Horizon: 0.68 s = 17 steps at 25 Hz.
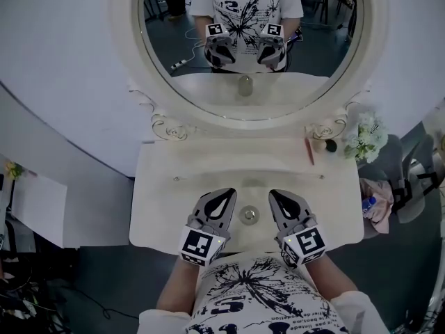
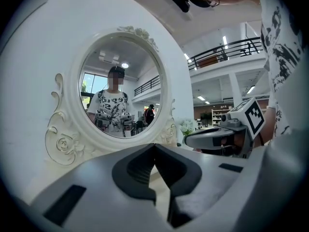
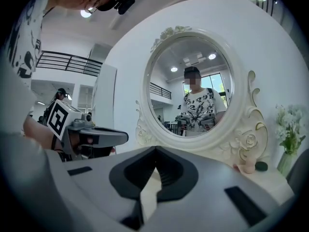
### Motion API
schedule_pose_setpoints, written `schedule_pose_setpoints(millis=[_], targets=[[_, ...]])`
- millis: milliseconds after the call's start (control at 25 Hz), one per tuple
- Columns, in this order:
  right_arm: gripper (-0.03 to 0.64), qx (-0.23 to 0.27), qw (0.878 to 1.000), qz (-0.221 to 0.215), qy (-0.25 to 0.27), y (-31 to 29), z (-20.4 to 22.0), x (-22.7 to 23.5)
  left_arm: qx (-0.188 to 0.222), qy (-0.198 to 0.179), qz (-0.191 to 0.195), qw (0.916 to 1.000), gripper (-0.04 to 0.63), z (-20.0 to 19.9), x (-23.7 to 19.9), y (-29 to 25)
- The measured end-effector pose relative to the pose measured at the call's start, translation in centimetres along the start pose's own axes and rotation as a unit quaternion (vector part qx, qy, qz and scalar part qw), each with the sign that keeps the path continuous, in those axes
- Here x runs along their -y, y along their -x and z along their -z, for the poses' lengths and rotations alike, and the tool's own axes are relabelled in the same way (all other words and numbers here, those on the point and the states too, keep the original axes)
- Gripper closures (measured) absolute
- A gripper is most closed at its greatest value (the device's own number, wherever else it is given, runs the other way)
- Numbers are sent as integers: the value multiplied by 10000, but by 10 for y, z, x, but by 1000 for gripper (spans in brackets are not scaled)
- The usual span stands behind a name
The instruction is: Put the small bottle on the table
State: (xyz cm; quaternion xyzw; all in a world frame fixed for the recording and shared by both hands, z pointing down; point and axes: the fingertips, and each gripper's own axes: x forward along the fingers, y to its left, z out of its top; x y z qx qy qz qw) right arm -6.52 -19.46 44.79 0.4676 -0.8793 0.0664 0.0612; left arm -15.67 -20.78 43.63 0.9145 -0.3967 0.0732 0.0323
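Left gripper [image 1: 227,193] + right gripper [image 1: 275,195] - jaws together, nothing held. Small bottle [image 1: 248,215] upright on table [image 1: 167,186], between them. Prob light, glassy, slick - grab mid-body, gentle squeeze.

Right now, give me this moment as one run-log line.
left claw: shut, empty | right claw: shut, empty | small clear bottle: on white dressing table, between claws, untouched
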Motion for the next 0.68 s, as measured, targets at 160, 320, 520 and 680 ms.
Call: schedule_pose_setpoints(millis=[160,320,520,680], targets=[[600,-37,10000,7,91,-1,2,-1,-12,25,-60,10000,575,0,-2,0],[600,-82,9999,56,103,-2,4,2,-6,82,-90,9999,575,0,-4,0],[600,-139,9998,62,122,-3,7,3,132,260,-177,9994,575,-7,-5,2],[600,-120,9997,-23,232,-8,5,-2,128,251,-196,9994,575,-8,-6,0]])
